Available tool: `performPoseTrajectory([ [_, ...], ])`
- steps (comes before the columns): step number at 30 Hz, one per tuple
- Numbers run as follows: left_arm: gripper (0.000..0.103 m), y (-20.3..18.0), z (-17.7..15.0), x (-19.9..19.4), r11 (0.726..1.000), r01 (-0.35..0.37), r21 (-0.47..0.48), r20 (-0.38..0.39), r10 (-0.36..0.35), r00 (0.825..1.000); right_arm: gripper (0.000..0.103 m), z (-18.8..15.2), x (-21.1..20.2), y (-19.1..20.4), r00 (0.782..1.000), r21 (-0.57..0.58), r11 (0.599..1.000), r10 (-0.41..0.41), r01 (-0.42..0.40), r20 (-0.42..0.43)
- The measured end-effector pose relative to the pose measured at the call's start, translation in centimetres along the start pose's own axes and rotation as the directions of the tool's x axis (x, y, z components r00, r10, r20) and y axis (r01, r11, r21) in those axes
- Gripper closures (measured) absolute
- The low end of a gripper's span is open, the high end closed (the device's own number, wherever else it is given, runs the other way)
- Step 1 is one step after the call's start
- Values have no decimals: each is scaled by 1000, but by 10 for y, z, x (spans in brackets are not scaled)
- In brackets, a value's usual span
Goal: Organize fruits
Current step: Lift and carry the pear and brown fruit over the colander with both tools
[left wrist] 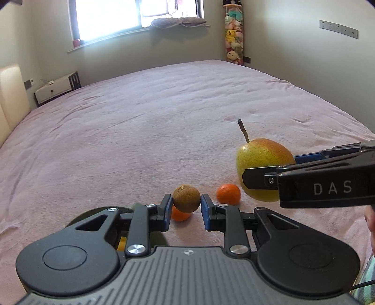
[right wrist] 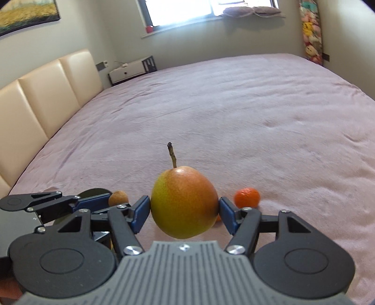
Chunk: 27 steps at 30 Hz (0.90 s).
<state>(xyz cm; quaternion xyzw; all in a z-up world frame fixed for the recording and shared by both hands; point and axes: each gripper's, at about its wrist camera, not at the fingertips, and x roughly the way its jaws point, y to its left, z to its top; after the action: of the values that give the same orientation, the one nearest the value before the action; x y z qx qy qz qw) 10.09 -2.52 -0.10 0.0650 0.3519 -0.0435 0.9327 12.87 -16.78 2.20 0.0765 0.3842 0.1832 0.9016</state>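
A: What is gripped by the left tongs (left wrist: 186, 203)?

B: A small brown fruit (left wrist: 186, 199) is clamped between the two blue pads and is carried clear of the bed (left wrist: 164, 112). Behind it, an orange (left wrist: 179, 214) is partly hidden, and a second orange (left wrist: 228, 193) is seen lying on the pink cover just to its right.

A: And the right tongs (right wrist: 184, 210)?

B: A pear (right wrist: 184, 201), yellow-green with a red blush, is grasped at its widest part, one pad pressed on each side, stem upward. It is held above the cover, not resting on it. In the left wrist view the same pear (left wrist: 262, 169) is shown beside the brown fruit, to its right and higher in the picture.

A: Where are these things placed on the bed?

B: All are gathered by the near edge, about midway along it. A dark round object (right wrist: 93, 193) is partly seen behind the left tongs; what it is cannot be told. The headboard (right wrist: 42, 93) is seen along the bed's left edge, a window (left wrist: 117, 16) beyond the far edge.
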Motion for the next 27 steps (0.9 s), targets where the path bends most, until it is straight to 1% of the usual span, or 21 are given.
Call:
performPoseTrajectory([
  [4,74,19,-4,-12,999,-28,-29,4,28,1000,41,-2,-4,18,999,-47,998,34,-34,7],
  [7,74,36,-8,-17,996,-46,-72,-4,46,999,41,-3,-3,32,999,-74,996,54,-54,1],
  [14,74,77,-16,-24,984,-46,-171,0,47,999,41,-8,4,67,996,-183,980,85,-83,3],
  [17,74,98,-22,-24,971,-56,-232,-11,55,998,41,-11,14,78,995,-214,971,103,-102,-7],
  [21,74,127,-32,-21,947,-77,-311,-46,66,997,41,-14,28,92,990,-246,959,137,-140,-29],
  [24,74,141,-40,-16,930,-80,-358,-81,55,995,41,-19,41,104,985,-273,947,161,-170,-54],
  [27,74,151,-49,-11,919,-104,-381,-131,58,990,41,-25,55,119,981,-315,929,176,-193,-82],
])
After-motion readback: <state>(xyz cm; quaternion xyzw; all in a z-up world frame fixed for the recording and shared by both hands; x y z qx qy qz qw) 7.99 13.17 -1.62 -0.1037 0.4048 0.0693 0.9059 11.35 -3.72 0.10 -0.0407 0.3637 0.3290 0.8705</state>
